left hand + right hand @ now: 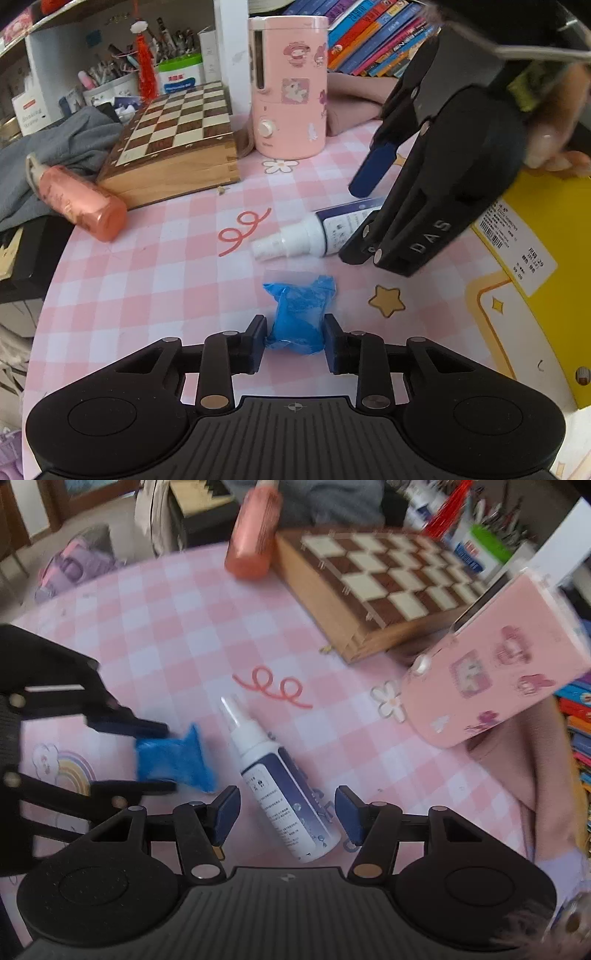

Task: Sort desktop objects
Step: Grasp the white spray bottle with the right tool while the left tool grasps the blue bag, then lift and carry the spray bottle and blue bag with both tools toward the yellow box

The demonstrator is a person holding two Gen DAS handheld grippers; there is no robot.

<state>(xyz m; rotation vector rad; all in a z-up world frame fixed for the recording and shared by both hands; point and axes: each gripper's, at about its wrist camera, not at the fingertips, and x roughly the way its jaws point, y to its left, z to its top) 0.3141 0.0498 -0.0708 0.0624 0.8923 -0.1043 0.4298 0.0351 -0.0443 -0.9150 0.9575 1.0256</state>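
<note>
Closest to the lens, the left gripper (295, 341) is clamped on a crumpled blue bag (300, 317), which is squeezed between both pads right on the pink checked mat (155, 266). Over on the other side, the right gripper (286, 814) is held with its jaws apart, straddling the lower body of a white spray bottle (280, 779) that's lying flat; no pad contact is seen yet.

Bigger clutter first: a chessboard box (173, 144) and a pink humidifier (288, 88) are parked well behind.

Risks, probably: the soft bag could be pulled out if only a thin fold is caught, and the round bottle could be rolled or skidded sideways if it's pinched off-centre. Both grippers are close, so a bump is possible.
</note>
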